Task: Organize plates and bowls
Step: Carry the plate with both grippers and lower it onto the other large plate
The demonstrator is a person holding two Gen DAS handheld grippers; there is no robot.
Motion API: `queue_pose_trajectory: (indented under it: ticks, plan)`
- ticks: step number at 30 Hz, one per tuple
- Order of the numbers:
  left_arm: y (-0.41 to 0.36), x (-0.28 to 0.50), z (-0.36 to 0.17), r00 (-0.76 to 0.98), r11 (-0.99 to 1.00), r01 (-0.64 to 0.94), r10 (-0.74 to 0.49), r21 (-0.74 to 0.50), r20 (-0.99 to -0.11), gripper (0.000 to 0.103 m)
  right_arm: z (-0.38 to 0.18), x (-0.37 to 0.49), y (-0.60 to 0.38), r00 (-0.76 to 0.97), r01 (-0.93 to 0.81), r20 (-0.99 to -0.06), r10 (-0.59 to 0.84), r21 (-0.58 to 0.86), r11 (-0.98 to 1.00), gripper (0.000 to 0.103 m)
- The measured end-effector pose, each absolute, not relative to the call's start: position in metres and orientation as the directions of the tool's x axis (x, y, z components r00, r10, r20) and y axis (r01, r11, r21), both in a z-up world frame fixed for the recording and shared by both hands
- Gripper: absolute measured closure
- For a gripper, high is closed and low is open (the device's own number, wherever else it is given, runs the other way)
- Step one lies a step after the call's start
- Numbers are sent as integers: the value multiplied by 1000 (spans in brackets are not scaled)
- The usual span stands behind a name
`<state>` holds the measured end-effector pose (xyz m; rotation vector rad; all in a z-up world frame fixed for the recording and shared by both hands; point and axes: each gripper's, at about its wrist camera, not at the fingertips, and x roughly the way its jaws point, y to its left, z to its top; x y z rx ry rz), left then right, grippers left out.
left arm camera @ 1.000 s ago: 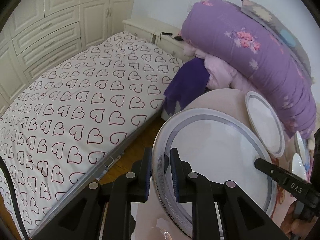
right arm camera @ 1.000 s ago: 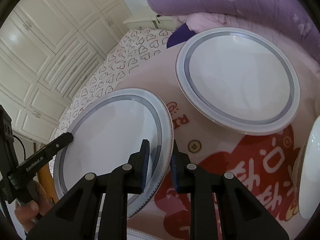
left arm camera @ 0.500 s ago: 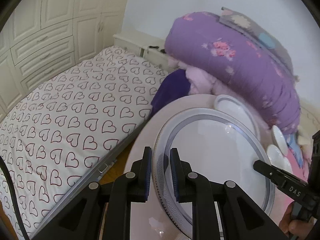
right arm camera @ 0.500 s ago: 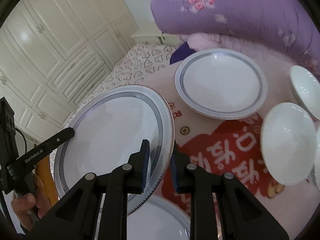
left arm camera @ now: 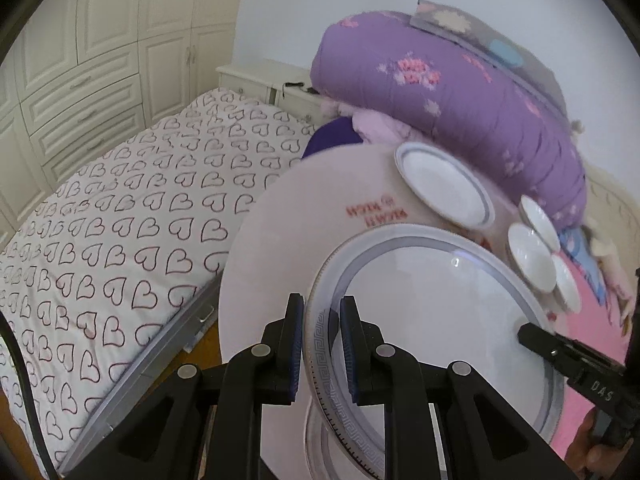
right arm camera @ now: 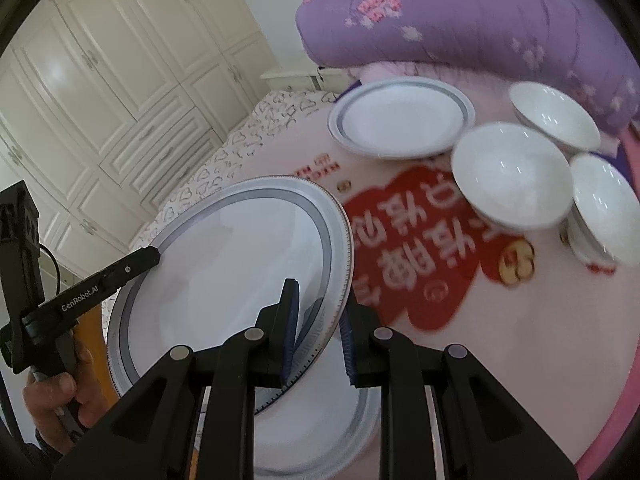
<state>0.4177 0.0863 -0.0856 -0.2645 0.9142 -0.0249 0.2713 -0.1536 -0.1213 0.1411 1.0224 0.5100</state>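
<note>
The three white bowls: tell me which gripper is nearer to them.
Right. The right gripper grips the big plate on its bowl side, nearer the white bowls; the left gripper grips the far rim.

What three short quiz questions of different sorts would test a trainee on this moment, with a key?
1. True or false: the large grey-rimmed white plate is gripped on opposite rims by the left gripper and the right gripper.
2. Multiple choice: how many plain white bowls stand on the round pink table in the right wrist view? A) one B) three C) five
3. Fill in: directly under the lifted plate lies another grey-rimmed ____.

Key: 1 true; 2 B; 3 plate. A smaller grey-rimmed plate also sits at the far side of the table, near the purple floral quilt.
</note>
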Motion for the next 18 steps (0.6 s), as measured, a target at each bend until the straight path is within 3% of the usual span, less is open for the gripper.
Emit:
queue_pose_trajectory:
  ticks: [18]
  plan:
    - [43,381,-110,587,983,-118,-47,-143,-808,88,-159,229,-164,369,-349,-816,446,323,880,83]
